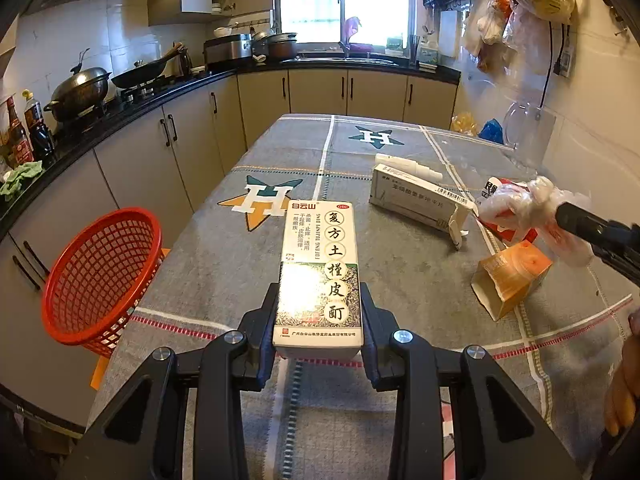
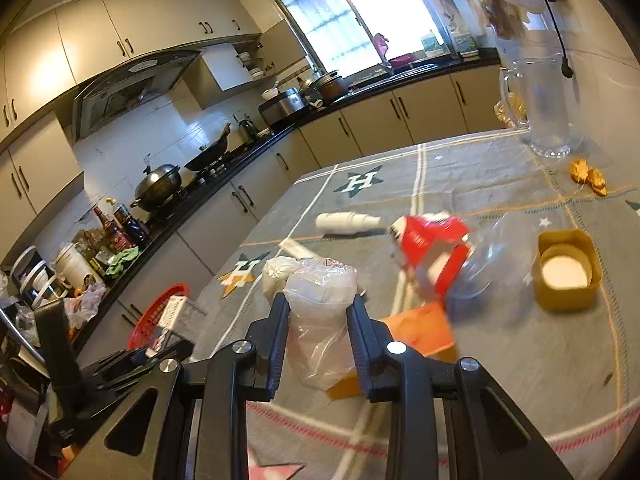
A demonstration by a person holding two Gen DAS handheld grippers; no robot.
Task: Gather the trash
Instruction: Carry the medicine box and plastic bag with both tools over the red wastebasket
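My left gripper (image 1: 320, 312) is shut on a white and green medicine box (image 1: 320, 264) and holds it above the table (image 1: 224, 264). My right gripper (image 2: 318, 316) is shut on a crumpled clear plastic bag (image 2: 320, 304); it shows in the left wrist view (image 1: 560, 216) at the right, with the bag (image 1: 520, 204) in it. A red mesh basket (image 1: 96, 276) stands beside the table's left edge. On the table lie a long white box (image 1: 416, 196), a white spray bottle (image 1: 404, 164), a red and white package (image 2: 432, 248) and an orange box (image 1: 512, 276).
A clear glass jug (image 2: 540, 108) stands at the table's far right. A yellow tub (image 2: 568, 272) and some snack pieces (image 2: 588, 176) lie on the right side. Kitchen counter with pots (image 1: 80, 92) runs along the left. Plastic bags (image 1: 528, 8) hang on the right wall.
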